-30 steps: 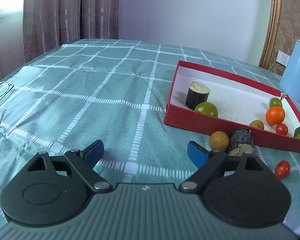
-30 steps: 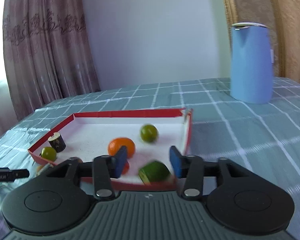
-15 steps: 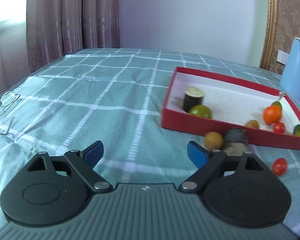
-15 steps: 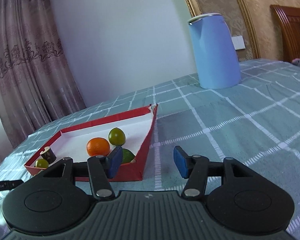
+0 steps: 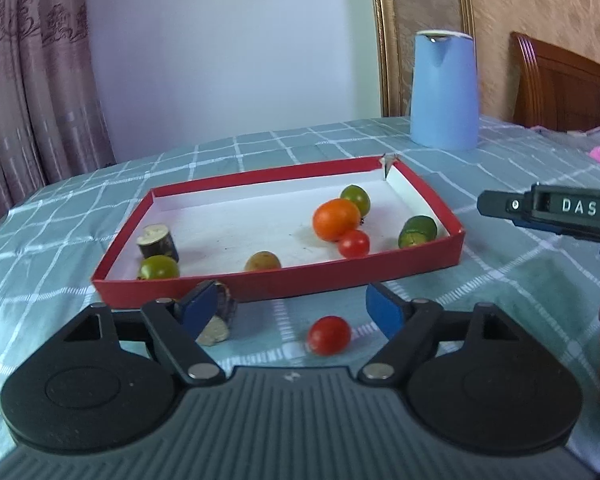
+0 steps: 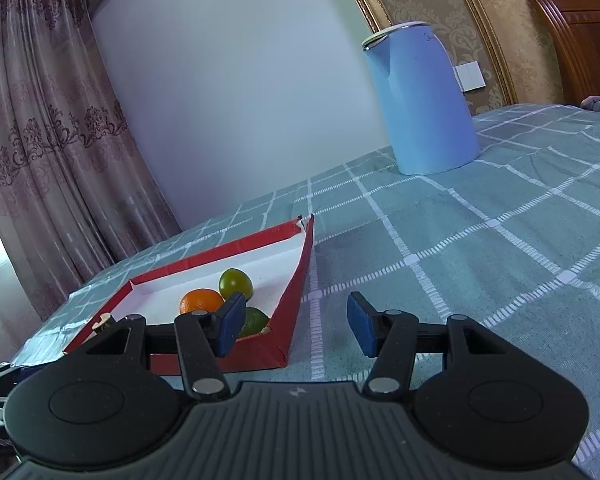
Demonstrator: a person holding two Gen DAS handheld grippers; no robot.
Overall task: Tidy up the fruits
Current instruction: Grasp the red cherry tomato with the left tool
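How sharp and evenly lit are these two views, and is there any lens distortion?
Left wrist view: mostly sharp, soft daylight; the red tray and cherry tomato are crisp, and the image edges smear. Right wrist view: sharp, tilted, with fisheye bending that leans the blue kettle; bright window glare washes out the left edge by the curtain.

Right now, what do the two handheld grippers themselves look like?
Both look alike: the left gripper and right gripper each have a ribbed grey body, two round black discs, black linkage arms with silver pivot pins, and blue fingertip pads. Seen from the left wrist, the right gripper's black side bears white letters DAS. No cables show.
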